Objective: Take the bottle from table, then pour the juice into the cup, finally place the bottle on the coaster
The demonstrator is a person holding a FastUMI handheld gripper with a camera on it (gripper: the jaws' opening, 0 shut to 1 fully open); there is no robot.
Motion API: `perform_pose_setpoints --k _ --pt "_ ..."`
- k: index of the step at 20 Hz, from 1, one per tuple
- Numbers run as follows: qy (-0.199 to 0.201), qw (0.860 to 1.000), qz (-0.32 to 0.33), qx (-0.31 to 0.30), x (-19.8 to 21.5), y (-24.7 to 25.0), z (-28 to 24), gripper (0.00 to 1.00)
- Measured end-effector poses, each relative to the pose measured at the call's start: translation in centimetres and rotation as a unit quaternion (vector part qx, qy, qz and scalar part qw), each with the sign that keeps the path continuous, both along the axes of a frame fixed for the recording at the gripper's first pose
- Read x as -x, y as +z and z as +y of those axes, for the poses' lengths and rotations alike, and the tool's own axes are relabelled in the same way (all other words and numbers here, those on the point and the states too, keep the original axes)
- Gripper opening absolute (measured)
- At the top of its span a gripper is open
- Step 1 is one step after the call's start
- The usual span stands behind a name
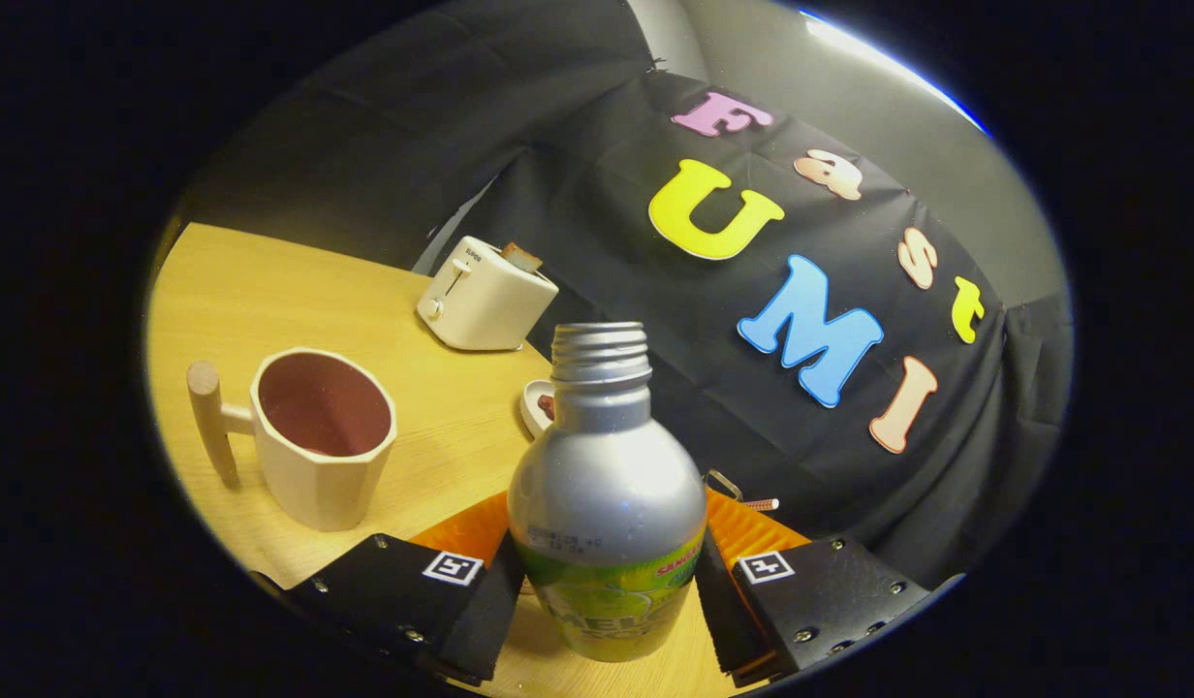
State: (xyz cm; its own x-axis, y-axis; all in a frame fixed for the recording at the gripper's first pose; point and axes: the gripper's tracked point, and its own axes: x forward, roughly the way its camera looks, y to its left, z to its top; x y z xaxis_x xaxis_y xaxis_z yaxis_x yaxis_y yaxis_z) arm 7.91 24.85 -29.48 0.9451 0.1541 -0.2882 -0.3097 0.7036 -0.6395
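gripper view: the gripper (607, 601) grasps the bottle (607, 504), one finger pressed to each side of its lower body. the silver bottle, capless with its threaded neck bare, fills the gap between the fingers. an orange coaster (752, 528) lies on the wooden table (297, 291) just beyond the fingers, partly hidden by the bottle. farther left stands the cup (321, 436), cream with a wooden handle. far behind sit a white toaster (486, 296) and a small dish (537, 405).
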Motion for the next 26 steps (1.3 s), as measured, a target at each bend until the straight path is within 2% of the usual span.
perform_pose_setpoints --k 5,13,18,26 --pt "0.014 0.997 0.003 0.07 -0.3 -0.9 0.1 0.81" --pt "0.021 0.99 -0.016 0.141 -0.4 -1.1 0.1 0.81" --pt "0.038 0.978 -0.044 0.199 -0.3 -0.5 0.8 0.81" --pt "0.057 0.963 -0.055 0.257 0.0 -0.2 1.4 0.81"
